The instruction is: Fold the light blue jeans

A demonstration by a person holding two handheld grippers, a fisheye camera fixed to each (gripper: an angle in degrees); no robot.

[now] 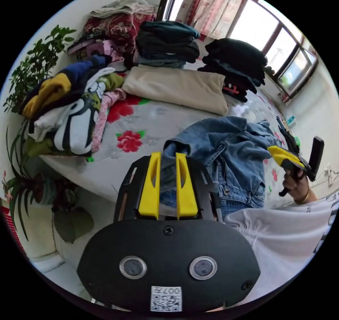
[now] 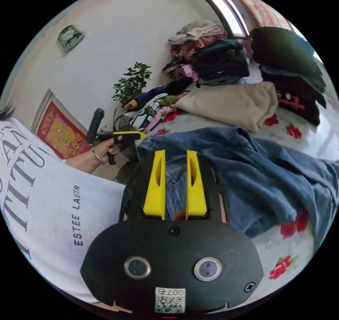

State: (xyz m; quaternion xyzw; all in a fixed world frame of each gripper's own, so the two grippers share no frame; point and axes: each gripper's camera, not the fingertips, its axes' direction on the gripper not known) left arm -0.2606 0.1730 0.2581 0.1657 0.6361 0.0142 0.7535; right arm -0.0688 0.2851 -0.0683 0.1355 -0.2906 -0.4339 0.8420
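The light blue jeans [image 1: 229,150] lie bunched on the flower-print bed sheet [image 1: 141,122], with the waist end lifted toward the person. My left gripper [image 1: 168,154] is shut on a fold of denim that runs up between its yellow jaws. My right gripper [image 2: 175,153] likewise pinches denim at the waistband of the jeans [image 2: 254,171]. In the left gripper view, the right gripper [image 1: 282,155] shows in a hand at the far side of the waist. The right gripper view shows the left gripper [image 2: 136,135] in the other hand, at the jeans' other corner.
A folded beige garment [image 1: 176,85] lies beyond the jeans. Behind it stand stacks of dark clothes [image 1: 166,42] [image 1: 236,64], and a loose heap of mixed clothes [image 1: 74,108] is at the left. A potted plant [image 1: 31,69] stands beside the bed. The person's white shirt [image 2: 46,200] is close by.
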